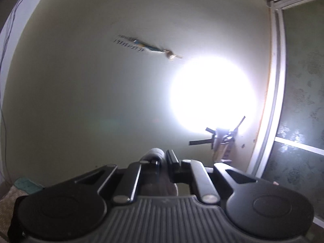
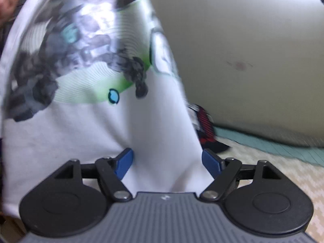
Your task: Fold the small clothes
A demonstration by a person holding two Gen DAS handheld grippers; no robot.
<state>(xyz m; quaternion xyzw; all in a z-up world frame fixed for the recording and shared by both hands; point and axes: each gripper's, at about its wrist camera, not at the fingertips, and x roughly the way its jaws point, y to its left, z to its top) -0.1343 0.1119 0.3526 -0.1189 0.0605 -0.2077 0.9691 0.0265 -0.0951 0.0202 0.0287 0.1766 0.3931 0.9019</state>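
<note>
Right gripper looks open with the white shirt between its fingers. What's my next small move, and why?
Probably close the right gripper: its blue fingers stand apart with the white shirt hanging between them, unclamped. The left gripper points at the ceiling.

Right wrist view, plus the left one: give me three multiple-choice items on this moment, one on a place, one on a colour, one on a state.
1. Where does the white printed shirt sit relative to the right tongs?
A. draped between and over the two fingers
B. flat on the mat, far off
C. out of view

2. What colour are the right tongs' finger pads?
A. red
B. blue
C. yellow

3. How do the left tongs stand?
A. wide open
C. fingers drawn close together
B. hidden from view

Key: 1 A, the cloth hangs down between the pads; 2 B, both pads show blue; 3 C, only a narrow gap shows, pointing at the bright lamp.
</note>
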